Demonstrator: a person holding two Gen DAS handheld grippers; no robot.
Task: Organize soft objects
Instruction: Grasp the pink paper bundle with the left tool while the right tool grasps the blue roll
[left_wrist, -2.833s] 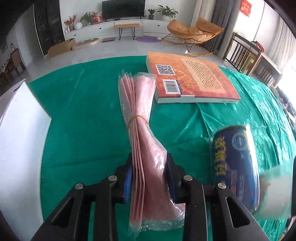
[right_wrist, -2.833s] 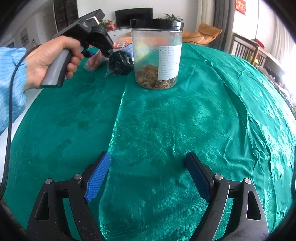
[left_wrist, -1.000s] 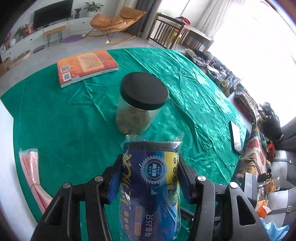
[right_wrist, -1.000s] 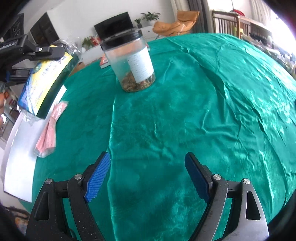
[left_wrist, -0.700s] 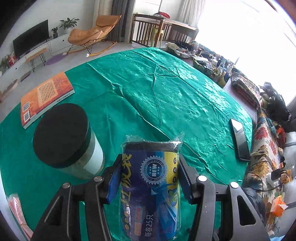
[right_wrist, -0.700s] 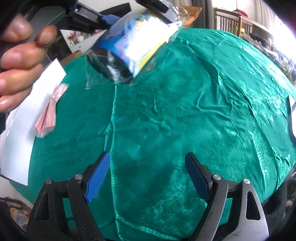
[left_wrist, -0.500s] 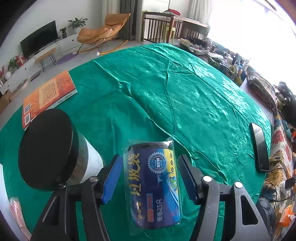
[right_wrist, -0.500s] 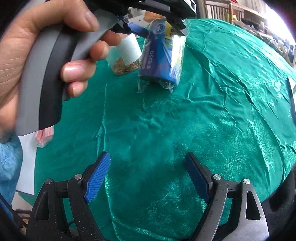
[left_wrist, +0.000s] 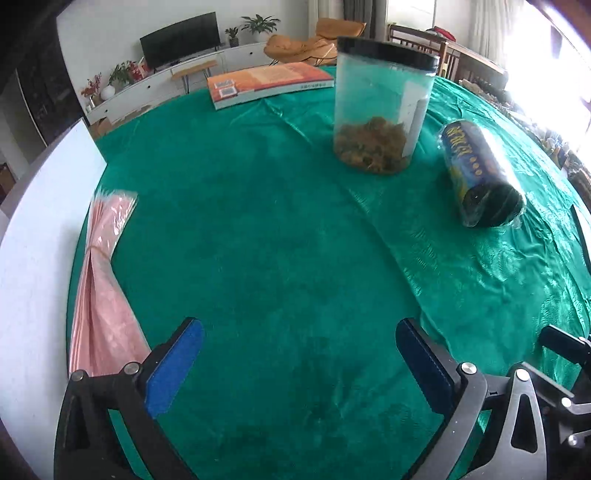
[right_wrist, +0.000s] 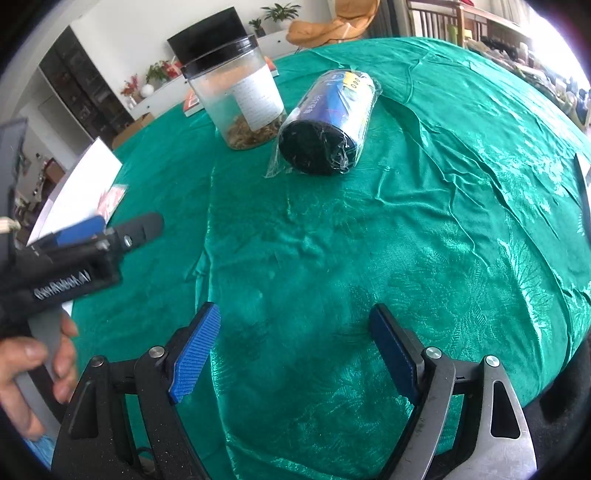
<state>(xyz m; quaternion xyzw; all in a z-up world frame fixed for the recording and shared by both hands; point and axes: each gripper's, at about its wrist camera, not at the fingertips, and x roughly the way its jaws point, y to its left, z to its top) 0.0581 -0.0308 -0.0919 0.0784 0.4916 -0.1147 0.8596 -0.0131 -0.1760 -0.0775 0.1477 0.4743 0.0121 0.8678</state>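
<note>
A blue roll of bags in clear wrap (left_wrist: 480, 177) lies on its side on the green cloth, right of the jar; it also shows in the right wrist view (right_wrist: 328, 122). A pink bundle of bags with a rubber band (left_wrist: 99, 280) lies at the table's left edge, just left of my left gripper. My left gripper (left_wrist: 299, 365) is open and empty above the cloth; it also shows at the left of the right wrist view (right_wrist: 96, 232). My right gripper (right_wrist: 295, 354) is open and empty near the table's front.
A clear jar with a black lid (left_wrist: 380, 110) stands beside the roll, also in the right wrist view (right_wrist: 240, 103). An orange book (left_wrist: 269, 83) lies at the far side. A white board (left_wrist: 33, 236) borders the table's left. A dark phone (right_wrist: 583, 181) lies at right.
My left gripper let go of the blue roll beside the jar, opened wide, and drew back toward the table's near left, by the pink bundle. My right gripper stayed open.
</note>
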